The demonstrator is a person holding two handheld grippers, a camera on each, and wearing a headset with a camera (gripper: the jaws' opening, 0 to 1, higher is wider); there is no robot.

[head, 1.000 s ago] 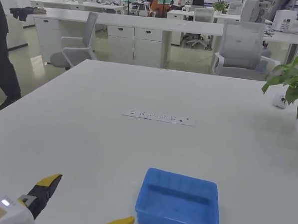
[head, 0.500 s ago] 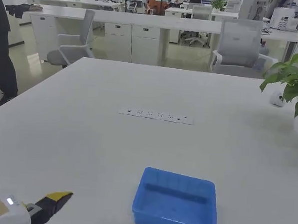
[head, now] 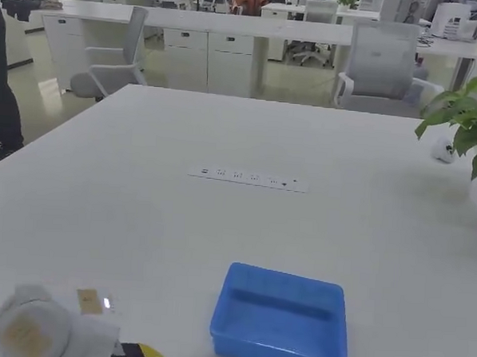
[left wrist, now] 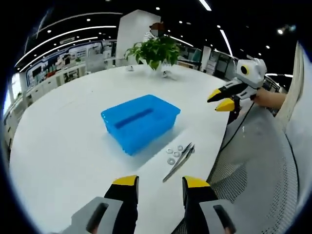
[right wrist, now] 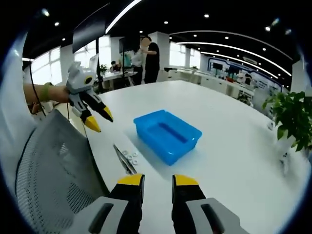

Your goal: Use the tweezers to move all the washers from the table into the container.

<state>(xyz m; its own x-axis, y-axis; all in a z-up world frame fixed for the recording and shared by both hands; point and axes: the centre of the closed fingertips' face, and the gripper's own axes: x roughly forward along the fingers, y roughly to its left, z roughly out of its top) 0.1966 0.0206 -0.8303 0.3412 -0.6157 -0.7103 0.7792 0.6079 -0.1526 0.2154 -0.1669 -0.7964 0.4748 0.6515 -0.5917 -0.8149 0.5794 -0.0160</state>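
Note:
A blue container [left wrist: 140, 119] stands on the white table, with a small cluster of washers [left wrist: 174, 153] and metal tweezers [left wrist: 178, 162] lying beside it near the table edge. My left gripper [left wrist: 160, 183] hovers open short of them with nothing between its jaws. My right gripper [left wrist: 223, 99] is held up off the table edge, jaws apart. From the right gripper view, the container [right wrist: 168, 134], washers [right wrist: 130, 156] and tweezers [right wrist: 124, 160] lie ahead of my open right gripper [right wrist: 157, 180], and the left gripper [right wrist: 97, 119] hangs at the left. The container [head: 279, 313] sits low in the head view.
A grey mesh chair back [right wrist: 48, 165] stands close against the table edge below both grippers. A power strip [head: 248, 177] lies mid-table and a potted plant [head: 466, 118] stands at the far right. A person [right wrist: 151, 58] stands beyond the table.
In the head view the left gripper has dropped back toward the bottom-left corner, its yellow jaws mostly out of frame. The head camera has tilted down slightly. The container has not moved.

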